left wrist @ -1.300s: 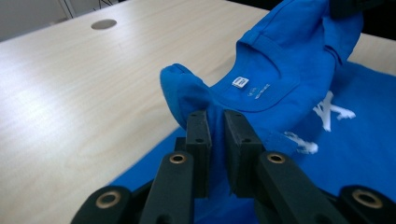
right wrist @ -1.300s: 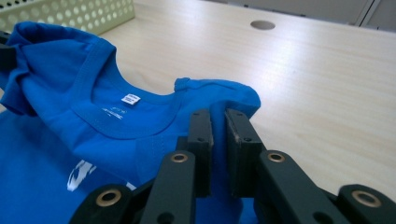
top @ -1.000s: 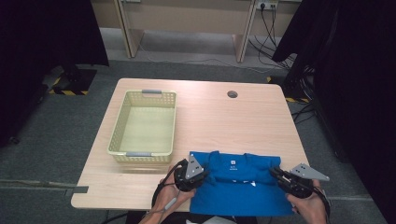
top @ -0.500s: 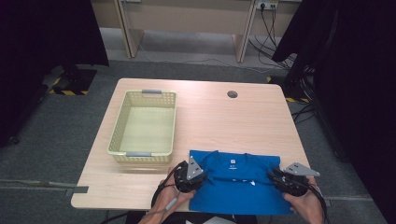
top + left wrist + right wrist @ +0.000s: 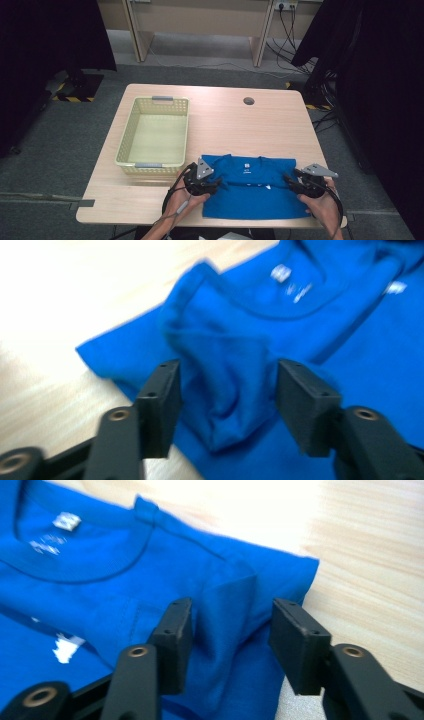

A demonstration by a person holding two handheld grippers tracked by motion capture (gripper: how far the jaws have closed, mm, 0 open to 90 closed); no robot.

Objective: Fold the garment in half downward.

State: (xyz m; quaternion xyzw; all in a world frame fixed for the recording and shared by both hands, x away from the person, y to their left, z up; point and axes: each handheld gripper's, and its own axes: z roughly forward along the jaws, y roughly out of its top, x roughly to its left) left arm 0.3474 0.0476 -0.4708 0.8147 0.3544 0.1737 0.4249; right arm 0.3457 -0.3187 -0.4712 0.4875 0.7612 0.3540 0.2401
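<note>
The blue T-shirt lay folded on the table, near its front edge and toward the front right corner, with the collar side turned to the far edge. The yellow basket stood just beside it, nearer the left edge, and it had nothing inside.

The left gripper was at the left end of the shirt and the right gripper at the right end. Both pairs of jaws had just been opening. In the left gripper view, the left gripper stood half wide, with a raised pinch of blue cloth between the jaws but not pressed by the pads. In the right gripper view, the right gripper showed the same: a small ridge of cloth between the jaws, free on both sides.

The step in hand seemed to be the release after a fold. To do it well, the jaws should open fully before the hands lift, so that no pad drags the cloth and spoils the fold. Both hands should go back level and together, outward from the shirt, and the two raised ridges could then be pressed flat.
</note>
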